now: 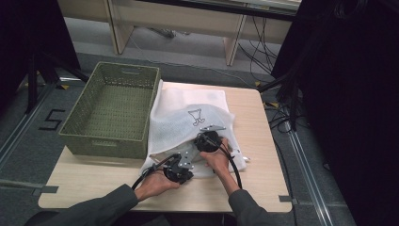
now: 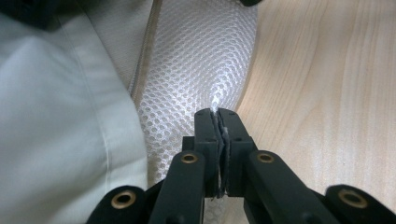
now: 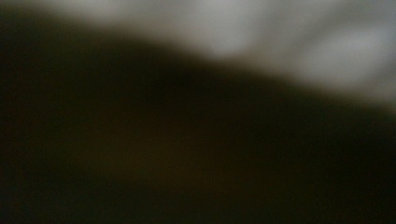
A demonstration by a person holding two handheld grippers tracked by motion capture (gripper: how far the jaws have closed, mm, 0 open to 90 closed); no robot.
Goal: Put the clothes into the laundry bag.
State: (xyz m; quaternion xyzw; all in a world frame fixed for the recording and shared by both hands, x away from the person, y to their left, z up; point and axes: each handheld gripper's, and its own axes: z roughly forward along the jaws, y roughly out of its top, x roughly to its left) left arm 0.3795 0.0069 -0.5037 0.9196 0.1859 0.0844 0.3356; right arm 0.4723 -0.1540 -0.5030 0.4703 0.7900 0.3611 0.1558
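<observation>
A light wooden table bears, at its ten o'clock corner, a green woven basket with a label plate too small to read at its far rim. A painted "5" marks the grey floor at nine o'clock of the basket. Touching the basket's three o'clock wall lies a white mesh laundry bag, printed near its middle with a small dark outline emblem that carries no legible lettering; a plain white cloth shows at its twelve o'clock edge. In the left gripper view the bag's honeycomb mesh lies beside a smooth white fabric at nine o'clock, with bare table wood at three o'clock. The left gripper, at the bag's six o'clock hem, has its jaws pressed together on a thin fold of the mesh, seen pinched between the pads. The right gripper, just beside it at one o'clock, rests down on the bag; its own view is dark and blurred, its jaws drawn fully together, and what they pinch cannot be told.
</observation>
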